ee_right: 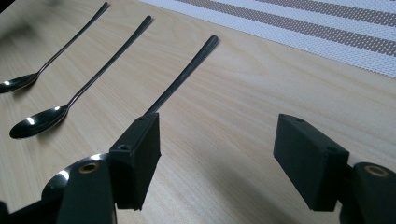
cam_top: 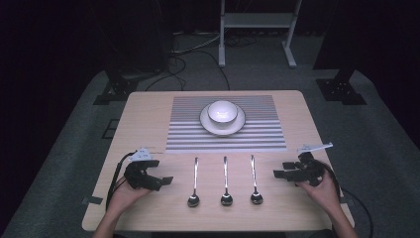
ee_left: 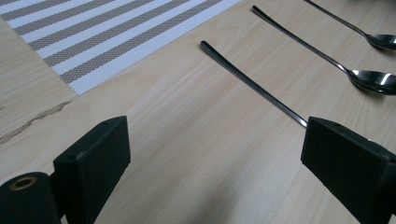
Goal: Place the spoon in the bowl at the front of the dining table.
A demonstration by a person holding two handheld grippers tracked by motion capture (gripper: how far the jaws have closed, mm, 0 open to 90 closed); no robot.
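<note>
Three metal spoons lie side by side on the wooden table (cam_top: 143,119), bowls toward me: left spoon (cam_top: 194,181), middle spoon (cam_top: 226,179), right spoon (cam_top: 254,177). Behind them a white bowl (cam_top: 222,111) sits on a white plate (cam_top: 238,126) on a striped placemat (cam_top: 188,134). My left gripper (cam_top: 161,173) rests open left of the spoons, its jaws toward the left spoon (ee_left: 252,84). My right gripper (cam_top: 280,169) rests open right of them, with the right spoon (ee_right: 187,70) just beyond its left jaw. Nothing is between either pair of jaws (ee_left: 217,135) (ee_right: 219,135).
The middle spoon (ee_left: 317,46) (ee_right: 93,84) and the placemat edge (ee_left: 93,37) (ee_right: 303,23) lie farther off. A white metal stand (cam_top: 257,20), dark equipment bases and cables are on the floor beyond the table. Tape (cam_top: 91,201) marks the table's front left edge.
</note>
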